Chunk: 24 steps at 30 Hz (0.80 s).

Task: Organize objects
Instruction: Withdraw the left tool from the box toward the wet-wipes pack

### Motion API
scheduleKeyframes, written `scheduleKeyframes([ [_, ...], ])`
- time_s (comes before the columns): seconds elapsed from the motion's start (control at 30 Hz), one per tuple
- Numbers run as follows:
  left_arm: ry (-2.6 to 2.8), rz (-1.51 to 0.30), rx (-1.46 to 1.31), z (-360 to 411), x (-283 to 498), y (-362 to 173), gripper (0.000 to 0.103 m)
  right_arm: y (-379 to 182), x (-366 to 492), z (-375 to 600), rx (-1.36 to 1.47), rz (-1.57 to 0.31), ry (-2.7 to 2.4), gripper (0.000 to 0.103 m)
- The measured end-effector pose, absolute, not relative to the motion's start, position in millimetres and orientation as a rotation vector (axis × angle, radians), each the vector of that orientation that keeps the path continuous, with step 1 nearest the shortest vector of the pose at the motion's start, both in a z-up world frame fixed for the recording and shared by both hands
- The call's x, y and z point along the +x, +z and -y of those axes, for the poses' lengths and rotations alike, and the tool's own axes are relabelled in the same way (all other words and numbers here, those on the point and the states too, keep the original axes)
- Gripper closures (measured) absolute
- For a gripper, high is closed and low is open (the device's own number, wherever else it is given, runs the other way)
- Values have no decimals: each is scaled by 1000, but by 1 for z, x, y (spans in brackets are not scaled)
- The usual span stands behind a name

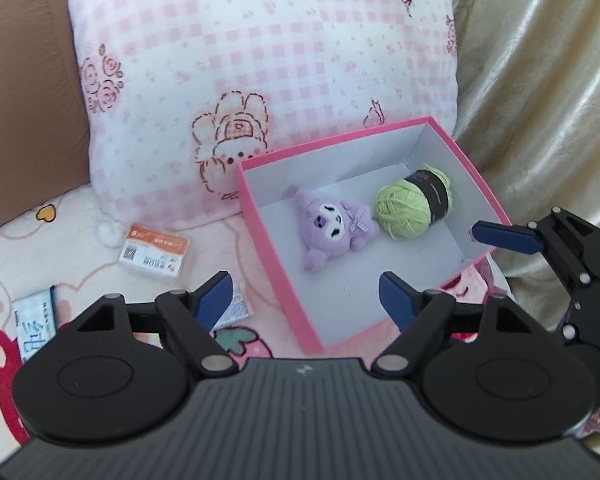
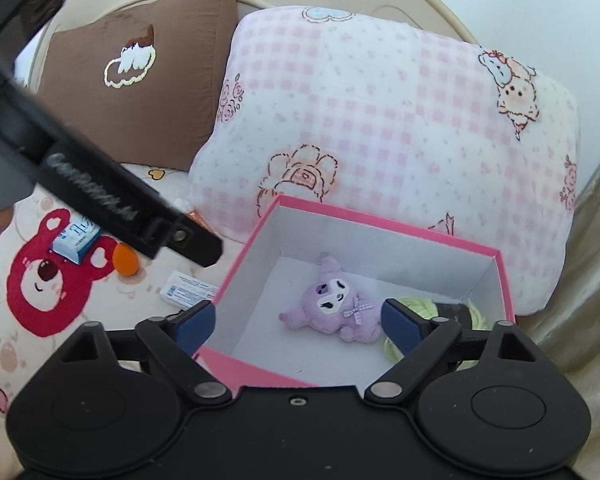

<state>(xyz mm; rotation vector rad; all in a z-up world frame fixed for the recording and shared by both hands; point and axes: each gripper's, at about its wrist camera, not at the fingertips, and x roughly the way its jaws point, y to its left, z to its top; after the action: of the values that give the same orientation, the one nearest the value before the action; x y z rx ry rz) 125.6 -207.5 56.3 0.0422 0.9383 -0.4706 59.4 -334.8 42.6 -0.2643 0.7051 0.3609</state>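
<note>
1. Left wrist view: left gripper (image 1: 305,295) stood released, nothing between its blue fingers (image 1: 214,296), above the near corner of the pink box (image 1: 278,276).
2. Inside the box lay a purple plush toy (image 1: 334,229) touching a green yarn ball (image 1: 410,207). Right gripper's blue finger (image 1: 500,234) reached over the box's right rim.
3. A card packet (image 1: 154,255) lay on the bedspread (image 1: 80,252) left of the box; checked pillow (image 1: 260,64) behind.
4. Right wrist view: right gripper (image 2: 298,320) stood released and empty over the box (image 2: 420,236). Plush toy (image 2: 332,300) sat between the fingers' sightline, untouched; yarn ball (image 2: 424,306) partly hidden behind the right finger.
5. Brown pillow (image 2: 140,80) stood at rear left.
</note>
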Motion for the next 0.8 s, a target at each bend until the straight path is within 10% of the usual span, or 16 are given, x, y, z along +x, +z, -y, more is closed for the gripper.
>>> scheduleKeyframes([
  [0.3, -540, -922, -60, 167, 96, 70, 1, 48, 47, 323, -170, -790, 297, 8],
  [0.8, -403, -842, 22, 107, 52, 76, 0, 71, 28, 304, -65, -842, 354, 8],
])
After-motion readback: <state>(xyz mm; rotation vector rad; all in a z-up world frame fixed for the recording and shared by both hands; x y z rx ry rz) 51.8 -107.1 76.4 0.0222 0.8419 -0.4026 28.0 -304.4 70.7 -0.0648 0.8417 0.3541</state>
